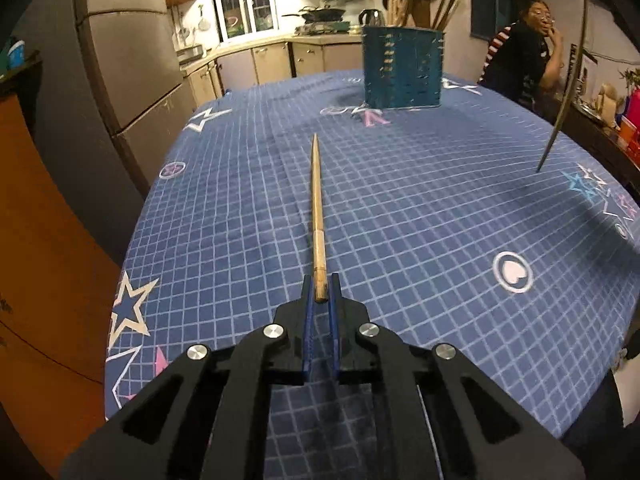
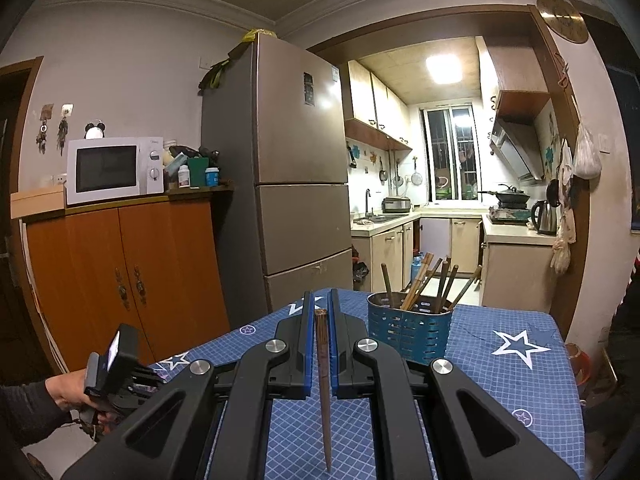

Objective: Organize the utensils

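My left gripper (image 1: 320,290) is shut on the thick end of a light wooden chopstick (image 1: 317,208). The chopstick stretches away over the tablecloth with its tip toward the blue slotted holder (image 1: 402,68). Whether it touches the cloth I cannot tell. My right gripper (image 2: 320,300) is shut on a dark brown chopstick (image 2: 323,360), whose thin end hangs down toward the camera. The left wrist view shows that dark chopstick (image 1: 560,112) slanting above the table's right side. The holder (image 2: 408,332) stands just right of the right gripper and contains several chopsticks (image 2: 424,284).
A blue grid cloth with stars covers the table (image 1: 440,240). A person (image 1: 524,60) sits at its far right corner. A fridge (image 2: 280,160) and an orange cabinet (image 2: 120,280) stand beyond the table's left side. A hand (image 2: 68,396) grips the left gripper's handle.
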